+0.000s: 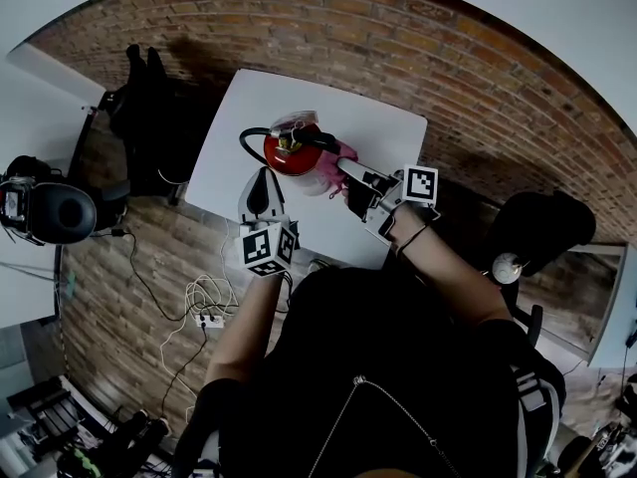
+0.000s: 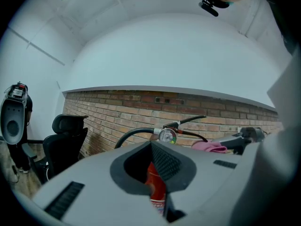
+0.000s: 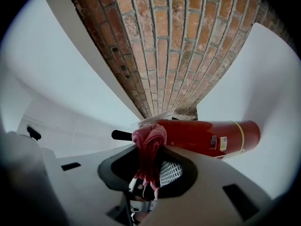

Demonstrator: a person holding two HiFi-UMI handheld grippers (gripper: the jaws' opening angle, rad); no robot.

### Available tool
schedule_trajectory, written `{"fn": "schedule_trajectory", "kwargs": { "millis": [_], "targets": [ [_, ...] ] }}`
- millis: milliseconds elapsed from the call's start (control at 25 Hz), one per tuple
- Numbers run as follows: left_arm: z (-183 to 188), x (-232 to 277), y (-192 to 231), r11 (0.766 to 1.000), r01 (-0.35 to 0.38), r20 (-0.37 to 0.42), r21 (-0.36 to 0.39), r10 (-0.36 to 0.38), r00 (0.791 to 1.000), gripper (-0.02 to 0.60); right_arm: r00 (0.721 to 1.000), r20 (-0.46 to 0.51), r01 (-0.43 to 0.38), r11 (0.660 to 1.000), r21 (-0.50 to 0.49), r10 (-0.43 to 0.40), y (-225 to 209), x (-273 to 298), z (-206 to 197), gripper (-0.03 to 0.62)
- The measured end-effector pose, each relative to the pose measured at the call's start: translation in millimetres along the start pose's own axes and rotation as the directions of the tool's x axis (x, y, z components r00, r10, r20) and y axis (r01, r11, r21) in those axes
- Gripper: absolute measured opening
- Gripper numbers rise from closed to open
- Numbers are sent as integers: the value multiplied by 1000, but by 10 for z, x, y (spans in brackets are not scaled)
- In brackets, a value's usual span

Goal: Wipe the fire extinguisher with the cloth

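Red fire extinguisher (image 1: 289, 150) stands up on the white table (image 1: 388, 132), near the middle. The right gripper (image 1: 343, 172) has its jaws squeezed on the pink cloth (image 1: 326, 174), & the cloth is pressed on the fire extinguisher's right side, up near the top. The left gripper (image 1: 263, 179) is just in front of it w/ jaws almost together – only a thin slit, nothing in it. Its own jaws block most of the red body in the left gripper view – just a red strip, the gauge (image 2: 167, 135) & the black hose (image 2: 134, 133) peek out. A black chair (image 1: 149, 93) sits by the brick wall (image 1: 478, 58), left of the table. Wires (image 1: 204, 297) lie on the floor. The person's dark top hides the table's near edge.
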State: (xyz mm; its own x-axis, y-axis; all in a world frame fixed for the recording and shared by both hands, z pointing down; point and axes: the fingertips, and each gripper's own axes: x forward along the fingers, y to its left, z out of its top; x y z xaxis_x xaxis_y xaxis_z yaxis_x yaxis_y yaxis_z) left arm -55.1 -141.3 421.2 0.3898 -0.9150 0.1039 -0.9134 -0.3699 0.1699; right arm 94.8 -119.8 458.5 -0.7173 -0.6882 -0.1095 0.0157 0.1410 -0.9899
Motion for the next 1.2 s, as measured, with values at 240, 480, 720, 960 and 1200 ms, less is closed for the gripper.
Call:
{"fn": "schedule_trajectory", "kwargs": {
  "millis": [240,480,720,960,1200],
  "targets": [
    [-10,7,42,1000,19,-5,2,-19,1000,11,999,40,20,999,-24,-19,-99,-127,1,104],
    [-42,-18,108,999,42,-20,5,-42,999,11,988,80,132,991,-31,-130,-546,-284,-97,104],
    [-138,-34,210,998,63,-46,6,-63,997,11,963,103,250,968,3,-249,-1135,-350,-303,104],
    [-225,-86,330,997,81,-71,10,-80,994,9,921,113,371,927,50,-374,-1806,-388,-539,104],
    [-282,-132,466,996,83,-86,13,-81,993,11,874,123,462,883,88,-470,-2380,-395,-665,104]
  ]
}}
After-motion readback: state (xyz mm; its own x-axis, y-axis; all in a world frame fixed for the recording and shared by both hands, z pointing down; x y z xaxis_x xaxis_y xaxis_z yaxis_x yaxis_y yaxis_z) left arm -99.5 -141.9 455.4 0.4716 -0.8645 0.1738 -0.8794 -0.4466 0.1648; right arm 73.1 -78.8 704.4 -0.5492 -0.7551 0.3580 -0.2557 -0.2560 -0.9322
